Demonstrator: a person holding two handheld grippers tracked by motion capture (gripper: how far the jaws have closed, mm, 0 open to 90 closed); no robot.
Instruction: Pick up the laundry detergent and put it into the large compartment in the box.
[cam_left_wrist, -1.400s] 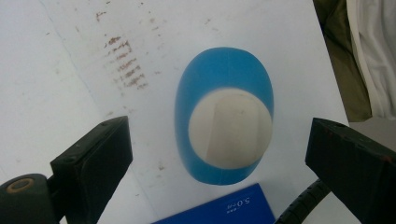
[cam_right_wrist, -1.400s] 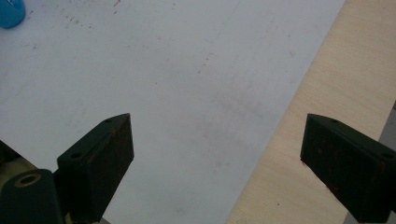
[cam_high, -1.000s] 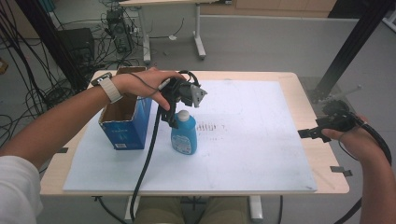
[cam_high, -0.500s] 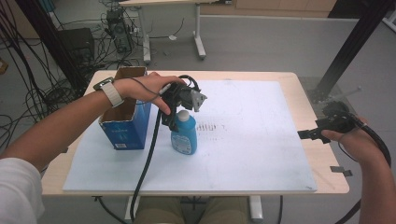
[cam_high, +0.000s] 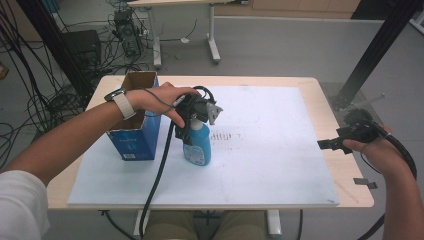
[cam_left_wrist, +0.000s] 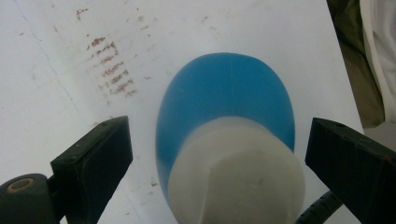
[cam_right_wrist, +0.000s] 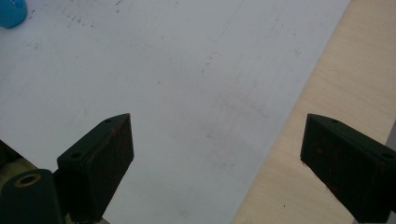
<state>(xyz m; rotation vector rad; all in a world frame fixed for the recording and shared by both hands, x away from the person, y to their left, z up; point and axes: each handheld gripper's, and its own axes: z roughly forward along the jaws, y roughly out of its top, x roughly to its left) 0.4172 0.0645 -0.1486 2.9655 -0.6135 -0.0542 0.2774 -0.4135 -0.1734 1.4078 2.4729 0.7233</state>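
Two grippers: each held in one of a person's hands, over a bench covered by a white sheet.
Left gripper: poised directly above a blue bottle; jaws spread wide on either side of its white cap, not touching it.
Bottle: upright on the sheet, just beside a blue cardboard box with its top open.
Right gripper: at the right edge of the bench, well apart from the bottle; jaws wide open, holding nothing.
Step in hand: likely a grasp of the bottle from above.
Next move: probably lowering a little, then closing on the cap or neck.
Open room: broad bare sheet to the right; the box crowds the bottle's left.
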